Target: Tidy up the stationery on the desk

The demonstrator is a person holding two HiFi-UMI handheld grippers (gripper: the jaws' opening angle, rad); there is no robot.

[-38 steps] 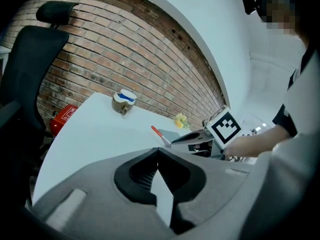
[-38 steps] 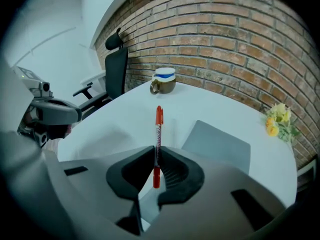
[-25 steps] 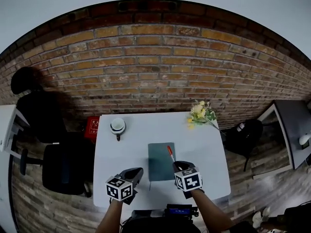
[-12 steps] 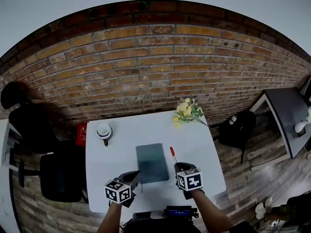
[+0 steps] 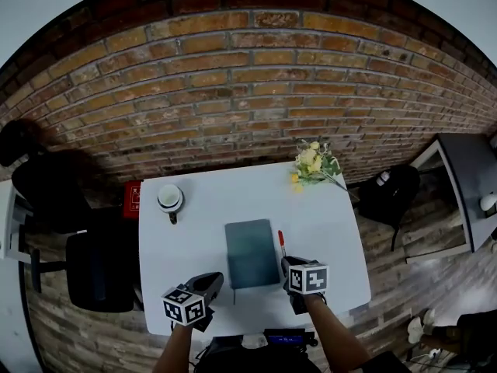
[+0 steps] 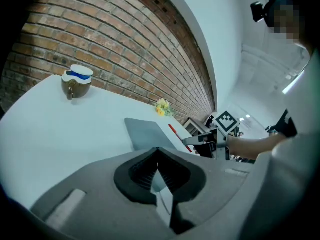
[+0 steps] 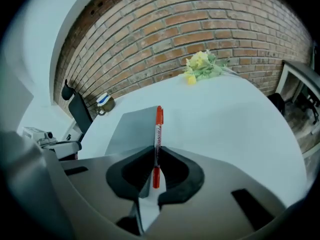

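A dark green notebook (image 5: 252, 252) lies flat in the middle of the white desk (image 5: 194, 231). My right gripper (image 5: 289, 264) is by the notebook's right edge, shut on a red-capped pen (image 5: 281, 239) that points away from me. In the right gripper view the pen (image 7: 157, 134) sticks out between the shut jaws of the right gripper (image 7: 155, 160), over the notebook (image 7: 131, 128). My left gripper (image 5: 213, 280) hovers near the notebook's front left corner. Its jaws are shut with nothing in them, as the left gripper view shows of the left gripper (image 6: 159, 156).
A mug (image 5: 169, 200) stands at the desk's back left and a bunch of yellow flowers (image 5: 314, 164) at the back right. A red box (image 5: 132, 196) and black chairs (image 5: 97, 266) are left of the desk, another black chair (image 5: 388, 196) to its right. A brick wall is behind.
Both grippers have sunk toward the desk. The right one has rolled with the pen still in its jaws, bringing it closer beside the notebook's right edge.
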